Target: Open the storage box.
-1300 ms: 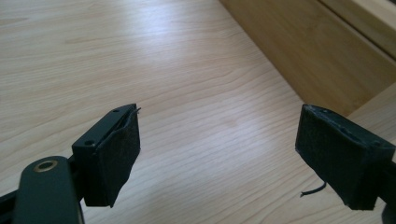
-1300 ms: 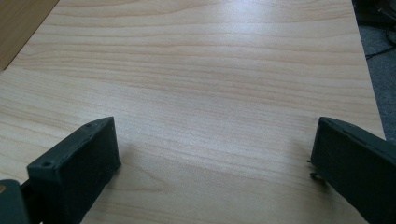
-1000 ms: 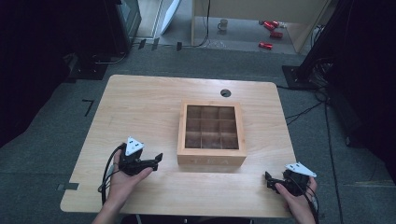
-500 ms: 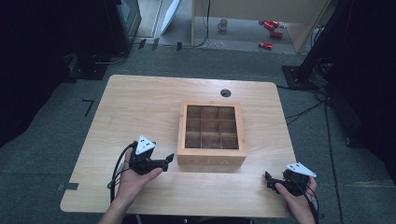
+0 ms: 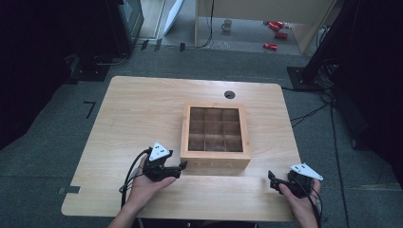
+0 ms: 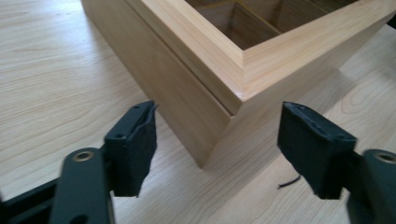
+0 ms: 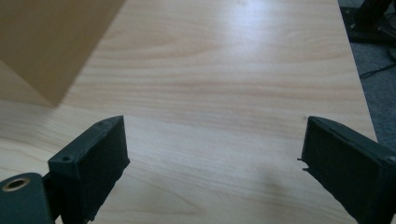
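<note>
1. The desk is a pale wood top with rounded corners and a round cable hole near its far edge.
2. The wooden box sits right of the desk's centre, open on top and divided into a three-by-three grid of compartments; its front wall faces the near edge.
3. My left claw lies low over the desk, just beside the box's near left corner. In the left gripper view its jaws stand wide, that corner of the box between them and a little ahead, untouched.
4. My right claw rests by the desk's near right corner, well apart from the box. In the right gripper view its jaws gape wide over bare wood, gripping nothing.
</note>
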`<state>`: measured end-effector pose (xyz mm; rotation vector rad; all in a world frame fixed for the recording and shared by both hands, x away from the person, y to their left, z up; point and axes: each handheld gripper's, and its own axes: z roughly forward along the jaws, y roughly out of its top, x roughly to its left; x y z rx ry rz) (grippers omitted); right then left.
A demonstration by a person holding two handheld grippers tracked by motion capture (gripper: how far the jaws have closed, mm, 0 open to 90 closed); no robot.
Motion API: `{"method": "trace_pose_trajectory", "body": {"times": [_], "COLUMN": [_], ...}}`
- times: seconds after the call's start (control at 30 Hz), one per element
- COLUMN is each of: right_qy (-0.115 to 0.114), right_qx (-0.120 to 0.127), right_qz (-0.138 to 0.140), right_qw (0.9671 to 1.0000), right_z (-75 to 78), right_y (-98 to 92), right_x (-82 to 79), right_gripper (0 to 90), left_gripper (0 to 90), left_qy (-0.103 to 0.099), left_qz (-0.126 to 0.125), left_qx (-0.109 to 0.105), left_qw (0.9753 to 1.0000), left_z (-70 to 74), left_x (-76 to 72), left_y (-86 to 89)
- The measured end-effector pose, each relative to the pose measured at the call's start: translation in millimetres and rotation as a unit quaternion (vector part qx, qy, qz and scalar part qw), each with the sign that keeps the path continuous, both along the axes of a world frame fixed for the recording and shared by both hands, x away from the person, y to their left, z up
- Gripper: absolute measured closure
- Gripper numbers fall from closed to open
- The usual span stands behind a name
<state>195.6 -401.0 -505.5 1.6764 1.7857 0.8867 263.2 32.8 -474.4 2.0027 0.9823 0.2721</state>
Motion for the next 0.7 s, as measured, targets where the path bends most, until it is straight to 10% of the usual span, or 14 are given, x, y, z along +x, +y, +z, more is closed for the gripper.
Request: {"method": "trace_pose_trajectory", "body": {"times": [0.3, 0.7], "right_qy": [-0.022, -0.042], "right_qx": [0.025, 0.03], "right_qz": [0.025, 0.09], "right_qw": [0.9991, 0.9946], "right_z": [18.0, 35.2], "right_y": [16.6, 58.1], "right_x": [2.5, 8.5], "right_gripper": [6.7, 6.2], "left_gripper": [51.6, 56.3], "left_qy": [0.009, -0.005], "left_qz": [-0.012, -0.019], "left_qx": [-0.015, -0.007], "left_qw": [0.9998, 0.9998], "left_z": [-3.3, -0.3], "left_x": [2.5, 1.4], "left_y": [-3.9, -2.1]}}
